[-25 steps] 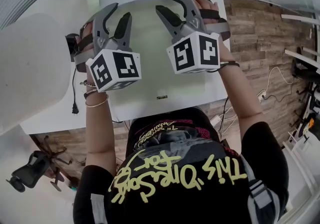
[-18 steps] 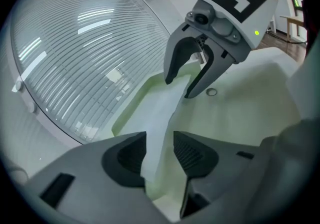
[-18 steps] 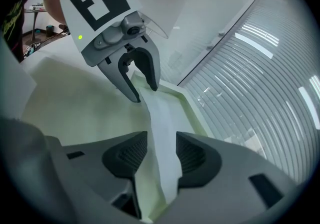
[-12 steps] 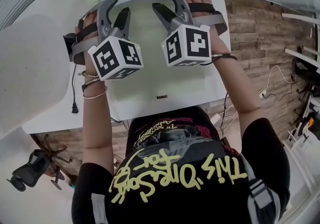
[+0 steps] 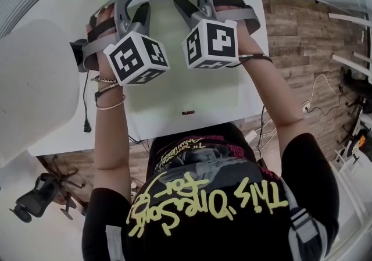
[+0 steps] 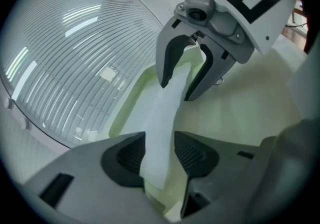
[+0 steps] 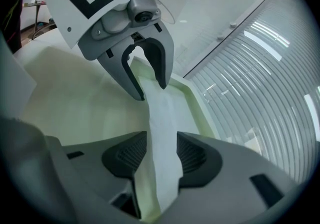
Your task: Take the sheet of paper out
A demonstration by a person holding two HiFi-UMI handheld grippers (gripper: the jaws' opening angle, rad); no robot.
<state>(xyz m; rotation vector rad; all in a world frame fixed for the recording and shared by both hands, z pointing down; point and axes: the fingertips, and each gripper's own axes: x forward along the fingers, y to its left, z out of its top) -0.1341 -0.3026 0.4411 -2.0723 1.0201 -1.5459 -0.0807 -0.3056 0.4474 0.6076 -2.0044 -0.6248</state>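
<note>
Loosely, the left tongs (image 6: 159, 154), just opened wider, and right tongs (image 7: 162, 155) gape around a thin white sheet of paper (image 6: 167, 103).

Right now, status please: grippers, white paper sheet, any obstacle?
Left gripper open, jaws just been opening; right gripper open. White paper sheet between both jaw pairs, unclamped, over pale green tray. Nothing blocking seen.

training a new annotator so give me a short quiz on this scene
1. True or false: the sheet of paper lies between the jaws of both the left gripper and the right gripper.
2. The tray below it is: A) pale green B) red C) black
3. Fill in: both grippers' jaws stand ____.
Key: 1 true; 2 A; 3 apart (the left's have just been opening, paper between them unpinched).
</note>
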